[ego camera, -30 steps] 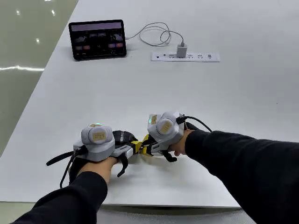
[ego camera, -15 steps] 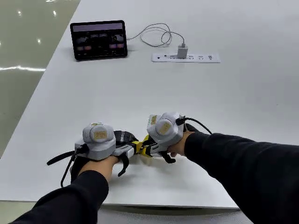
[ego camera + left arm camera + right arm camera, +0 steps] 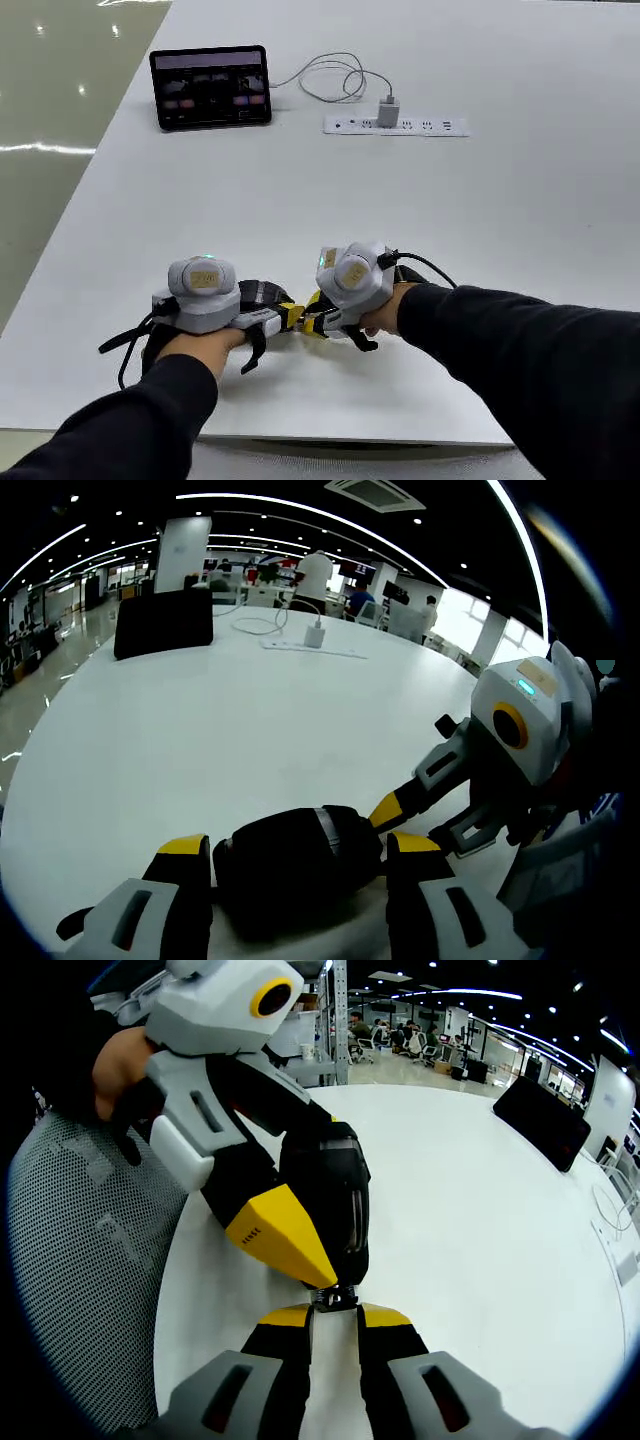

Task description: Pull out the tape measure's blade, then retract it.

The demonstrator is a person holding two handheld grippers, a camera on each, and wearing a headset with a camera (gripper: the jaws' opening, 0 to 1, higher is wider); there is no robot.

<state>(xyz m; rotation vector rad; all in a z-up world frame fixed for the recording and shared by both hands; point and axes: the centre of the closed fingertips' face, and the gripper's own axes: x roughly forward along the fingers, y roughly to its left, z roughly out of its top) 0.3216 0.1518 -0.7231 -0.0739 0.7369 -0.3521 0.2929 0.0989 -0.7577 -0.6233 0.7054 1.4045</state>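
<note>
The tape measure (image 3: 300,865), a black case, is held between the jaws of the left tongs (image 3: 300,848), which are spread to the case's width and pressed against both of its sides. Its end hook (image 3: 335,1298) is seen right at the tips of the right tongs (image 3: 335,1316), whose jaws are drawn narrow and appear to be pinched on it. Over the last second little is altered. The left tongs are shifted slightly towards their own side, yet the two pairs are kept almost tip to tip. No length of blade is seen between them, so the pull is judged barely begun. The case is kept low at the white table (image 3: 420,220); whether it is touched cannot be told. A tablet (image 3: 210,85) and a power strip (image 3: 395,123) are left well ahead of both tongs.
</note>
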